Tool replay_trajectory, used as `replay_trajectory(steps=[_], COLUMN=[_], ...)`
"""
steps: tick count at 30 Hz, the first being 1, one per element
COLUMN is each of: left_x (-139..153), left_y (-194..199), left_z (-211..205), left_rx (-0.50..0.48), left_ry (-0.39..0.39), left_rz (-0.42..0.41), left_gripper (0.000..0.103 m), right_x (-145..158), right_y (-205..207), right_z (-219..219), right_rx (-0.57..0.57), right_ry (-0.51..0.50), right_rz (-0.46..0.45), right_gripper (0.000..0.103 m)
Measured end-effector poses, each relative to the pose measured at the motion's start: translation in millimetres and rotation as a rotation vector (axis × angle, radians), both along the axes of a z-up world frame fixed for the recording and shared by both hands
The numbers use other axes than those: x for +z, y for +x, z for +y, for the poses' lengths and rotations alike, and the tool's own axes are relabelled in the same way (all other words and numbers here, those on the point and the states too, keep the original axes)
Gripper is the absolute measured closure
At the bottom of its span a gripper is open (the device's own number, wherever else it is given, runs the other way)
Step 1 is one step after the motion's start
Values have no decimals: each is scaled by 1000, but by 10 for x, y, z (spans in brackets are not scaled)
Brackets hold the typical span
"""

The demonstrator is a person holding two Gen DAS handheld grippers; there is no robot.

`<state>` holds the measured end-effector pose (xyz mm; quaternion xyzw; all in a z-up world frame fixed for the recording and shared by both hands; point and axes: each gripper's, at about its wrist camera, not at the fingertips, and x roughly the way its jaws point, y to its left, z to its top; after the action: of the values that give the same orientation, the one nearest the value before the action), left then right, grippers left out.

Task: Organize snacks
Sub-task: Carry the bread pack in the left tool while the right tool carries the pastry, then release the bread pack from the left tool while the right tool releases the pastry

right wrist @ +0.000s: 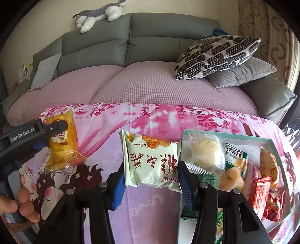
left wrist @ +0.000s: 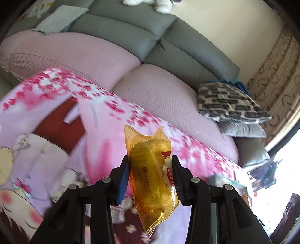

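My left gripper (left wrist: pixel 150 174) is shut on a yellow-orange wrapped cake (left wrist: pixel 151 178) and holds it above the pink flowered cloth (left wrist: pixel 105 135). It also shows in the right wrist view (right wrist: pixel 54 138) at the left, with the yellow cake (right wrist: pixel 61 142) in its jaws. My right gripper (right wrist: pixel 151 176) is shut on a white snack pack with red Chinese characters (right wrist: pixel 151 161), held just left of the teal box (right wrist: pixel 234 136). The box holds several snacks: a pale bun pack (right wrist: pixel 206 150), a green-white pack (right wrist: pixel 234 163) and red packs (right wrist: pixel 262 191).
The cloth covers a table in front of a grey sofa with a pink seat cover (right wrist: pixel 150 84). Patterned and grey cushions (right wrist: pixel 217 54) lie at the sofa's right. A plush cat (right wrist: pixel 99 15) lies on the backrest. The box corner shows in the left wrist view (left wrist: pixel 230 184).
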<state>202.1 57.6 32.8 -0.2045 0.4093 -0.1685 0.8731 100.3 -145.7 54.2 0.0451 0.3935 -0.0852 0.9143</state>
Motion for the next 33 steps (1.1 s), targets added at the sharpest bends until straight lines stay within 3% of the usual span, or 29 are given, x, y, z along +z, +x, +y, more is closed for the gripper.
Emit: replay_trajectory(steps=[11, 20, 25, 33], left_x=[378, 277, 271, 160], left_y=[-518, -901, -1028, -1032], left_z=[-913, -1665, -2071, -2385], left_rx=[-138, -276, -356, -383], left_ry=[4, 40, 67, 108], left_rz=[11, 48, 27, 36], left_gripper=[59, 59, 59, 59], right_x=[157, 93, -1, -136], right_y=[-705, -1120, -1237, -1268], right_z=[-737, -1362, -1620, -1863], right_rx=[-170, -293, -344, -367], right_ry=[28, 62, 86, 113], right_rz=[-5, 7, 24, 28], right_gripper=[49, 49, 49, 48])
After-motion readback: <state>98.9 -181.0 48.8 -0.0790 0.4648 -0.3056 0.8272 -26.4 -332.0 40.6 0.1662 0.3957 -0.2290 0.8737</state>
